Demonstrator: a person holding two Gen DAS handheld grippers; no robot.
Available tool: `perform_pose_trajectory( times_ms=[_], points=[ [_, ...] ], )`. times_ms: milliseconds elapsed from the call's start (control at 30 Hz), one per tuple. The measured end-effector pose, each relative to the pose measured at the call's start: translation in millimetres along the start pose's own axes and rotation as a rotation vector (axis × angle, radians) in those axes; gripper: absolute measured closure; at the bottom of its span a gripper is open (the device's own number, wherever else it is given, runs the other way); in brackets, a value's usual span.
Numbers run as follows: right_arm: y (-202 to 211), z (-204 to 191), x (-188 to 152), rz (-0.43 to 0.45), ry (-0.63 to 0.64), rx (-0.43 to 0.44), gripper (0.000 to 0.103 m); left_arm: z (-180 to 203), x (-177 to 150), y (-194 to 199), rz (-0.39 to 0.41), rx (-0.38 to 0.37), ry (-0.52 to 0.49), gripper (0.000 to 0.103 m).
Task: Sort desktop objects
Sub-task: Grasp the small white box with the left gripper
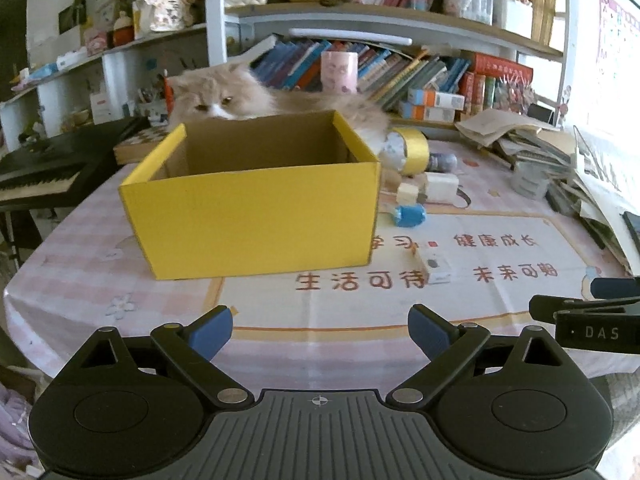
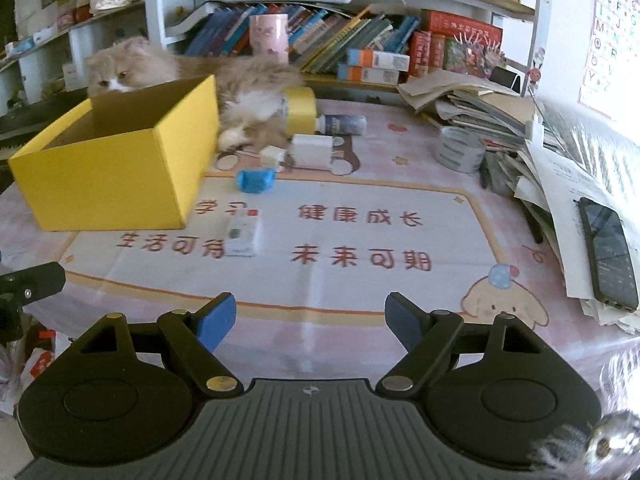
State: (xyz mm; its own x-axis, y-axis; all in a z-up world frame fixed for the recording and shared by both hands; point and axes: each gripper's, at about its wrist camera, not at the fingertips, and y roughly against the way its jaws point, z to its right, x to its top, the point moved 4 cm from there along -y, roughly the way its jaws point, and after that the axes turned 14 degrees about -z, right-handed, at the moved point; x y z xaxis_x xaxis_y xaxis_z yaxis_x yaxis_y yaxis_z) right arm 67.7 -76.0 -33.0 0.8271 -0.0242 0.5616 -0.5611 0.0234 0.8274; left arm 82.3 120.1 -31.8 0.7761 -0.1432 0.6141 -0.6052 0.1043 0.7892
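- You have 1 yellow box point(image 1: 256, 216) on the worktop point(image 1: 360, 312), open at the top, with nothing visible inside it from either view.
- To the right of the box lie the loose things: 1 blue object point(image 2: 255, 180) on its side, 1 small white packet point(image 2: 241, 235) flat on the printed mat, 1 white block point(image 2: 311, 145) with 1 smaller cream block point(image 2: 273, 155) just beside it, 1 small bottle point(image 2: 343, 124) on its side, and 1 yellow tape roll point(image 2: 301, 107).
- 1 cat point(image 1: 216, 94) sits behind the box, its face just above the far rim and its body touching the yellow tape roll.
- Your left hand-held gripper point(image 1: 320, 334) hovers low over the near edge of the worktop, facing the box, its 2 blue pads spread wide apart and holding nothing.
- Your right hand-held gripper point(image 2: 310, 320) hovers at the near edge too, aimed at the mat's centre, its 2 pads likewise spread apart and empty.
- Only the right wrist view shows 1 grey tape roll point(image 2: 458, 148), 1 dark phone point(image 2: 608, 248) lying on the paper stack point(image 2: 480, 104), and 1 alphabet chart point(image 2: 612, 28) on the wall.
- Only the left wrist view shows 1 keyboard point(image 1: 48, 168) to the left of the worktop.
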Motion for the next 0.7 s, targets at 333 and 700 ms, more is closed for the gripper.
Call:
perform_pose_trajectory(
  times_ms=[333, 700],
  points=[
    [-24.9, 41.2, 29.7, -0.007, 0.031, 0.034, 0.023, 40.9, 18.3, -22.5, -0.021, 0.013, -0.013, 0.006],
    [-48.5, 79.8, 64.2, 0.005, 0.098, 0.089, 0.021, 85.2, 40.9, -52.4, -0.05, 0.045, 0.024, 0.007]
  ],
)
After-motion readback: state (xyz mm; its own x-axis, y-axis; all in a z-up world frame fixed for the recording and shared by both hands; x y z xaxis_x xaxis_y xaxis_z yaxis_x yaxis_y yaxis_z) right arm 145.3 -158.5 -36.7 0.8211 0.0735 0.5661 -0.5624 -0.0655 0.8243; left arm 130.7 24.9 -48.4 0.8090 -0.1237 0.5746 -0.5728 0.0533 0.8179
